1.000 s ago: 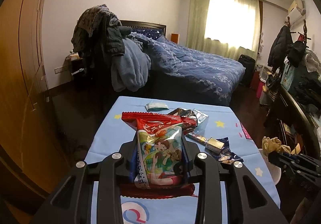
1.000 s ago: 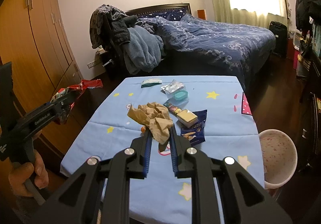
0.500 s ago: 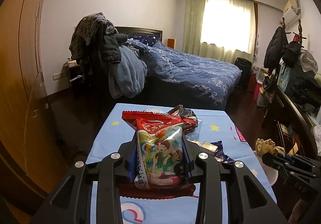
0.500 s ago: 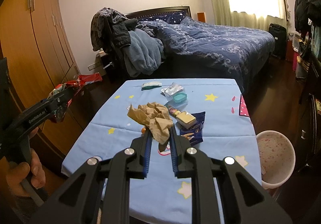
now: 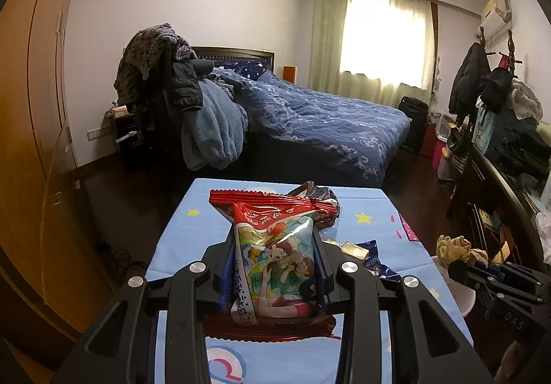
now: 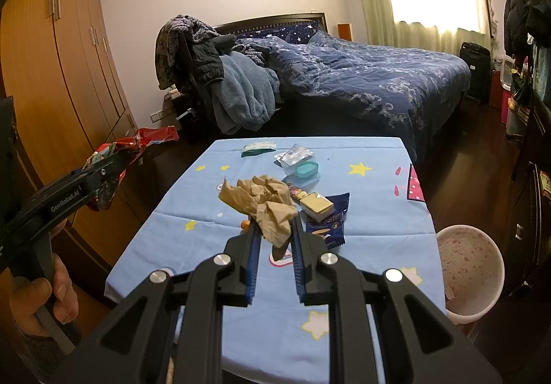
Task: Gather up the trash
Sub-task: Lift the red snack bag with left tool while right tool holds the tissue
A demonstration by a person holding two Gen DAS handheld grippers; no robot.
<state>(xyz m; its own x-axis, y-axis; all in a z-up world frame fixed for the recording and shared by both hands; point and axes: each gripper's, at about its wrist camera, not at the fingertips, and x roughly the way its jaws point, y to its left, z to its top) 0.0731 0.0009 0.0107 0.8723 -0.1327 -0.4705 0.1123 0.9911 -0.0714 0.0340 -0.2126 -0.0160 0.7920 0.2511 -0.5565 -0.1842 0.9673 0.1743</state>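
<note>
Table [image 6: 372, 157] with blue star cloth fills centre and lower frame in both views; leftover trash sits mid-table. Pink-speckled bin [image 6: 470, 275] stands on the floor at lower right of the right wrist view, just off the table's right edge, open mouth up, looks empty as far as visible.

Left gripper [image 5: 273, 267], centre-bottom of the left wrist view: jaws pressed onto a red snack bag [image 5: 275, 246] with cartoon print, bag upright between the pads, top flap fanned out above them. In the right wrist view it is at far left, held off the table's left side, well apart from the bin.

Right gripper [image 6: 273, 239], centre-bottom of the right wrist view: jaws pinching a crumpled brown paper wad [image 6: 263, 203], bulk of the wad sticking out past the tips, only a lower fold caught. Held above the table, bin down to its right.

Still on table, centre: dark blue wrapper [image 6: 330, 220] with a yellow block [image 6: 316, 205] on it, teal cap [image 6: 306, 170] under clear plastic, small green-white packet [image 6: 258, 147] near the far edge.

Step judged: carry both to the bin. Do it well: swing the right one over first, it's closer; get the tips fully over the rim before releasing, paper is light and may drift. Grip on the paper is shallow, so no jerks. Left must cross the table; keep the bag high so it clears the remaining pieces.
</note>
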